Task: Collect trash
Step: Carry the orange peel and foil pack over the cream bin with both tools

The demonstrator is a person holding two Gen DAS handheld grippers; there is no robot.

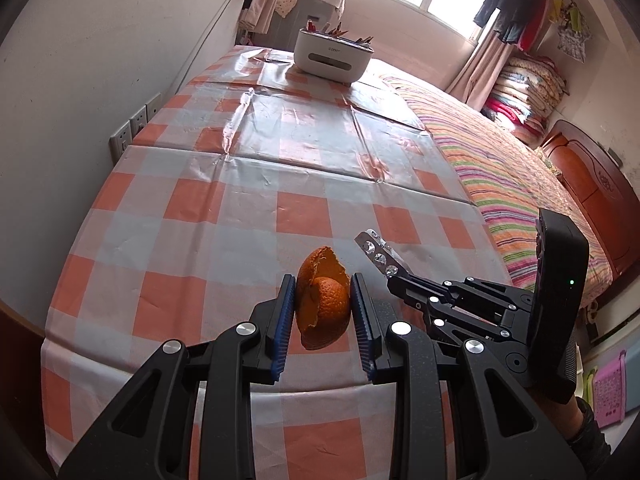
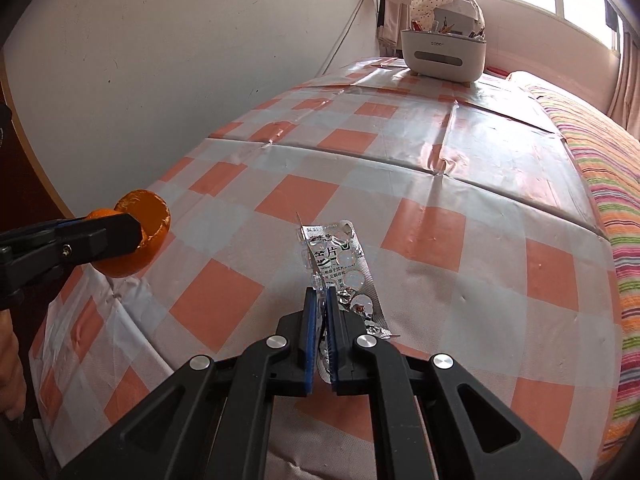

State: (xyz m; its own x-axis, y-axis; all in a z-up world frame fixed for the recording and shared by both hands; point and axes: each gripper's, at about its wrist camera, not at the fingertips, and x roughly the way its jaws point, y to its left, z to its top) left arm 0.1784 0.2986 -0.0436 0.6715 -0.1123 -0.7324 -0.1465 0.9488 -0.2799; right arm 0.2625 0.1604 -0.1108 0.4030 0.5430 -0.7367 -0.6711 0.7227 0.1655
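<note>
Left hand-held gripper [image 1: 322, 312]: clenched on the orange peel [image 1: 322, 304], one blue pad [image 1: 283, 320] pressed against each side; the peel is lifted clear of the desk, above its near end.
Right hand-held gripper [image 2: 320, 320]: jaws almost together, clamping the near end of the blister pack [image 2: 344, 276], which juts forward and up from between the pads.
Orange peel: a hollow cup of torn rind, its ragged edge upward in the left wrist view; in the right wrist view it shows at far left [image 2: 138, 238], held above the desk's left near corner.
Blister pack: silvery foil strip with clear round bubbles, printed lettering on its far part, crumpled near the gripper; in the left wrist view [image 1: 378, 254] it pokes up to the right of the peel, apart from it.
Desk [image 1: 248, 168]: covered by a glossy cloth of orange and white squares with fold creases, set against the wall on the left.
White bin [image 1: 332, 56]: rounded tub at the far end of the desk, well apart from both grippers, with bits of rubbish sticking up from its open top.
Bed [image 1: 516, 184]: striped cover, running along the right edge of the desk.
Wall sockets [image 1: 132, 128]: a row on the wall beside the desk's left edge.
Clothes [image 1: 508, 4]: hanging near the window at the back.
</note>
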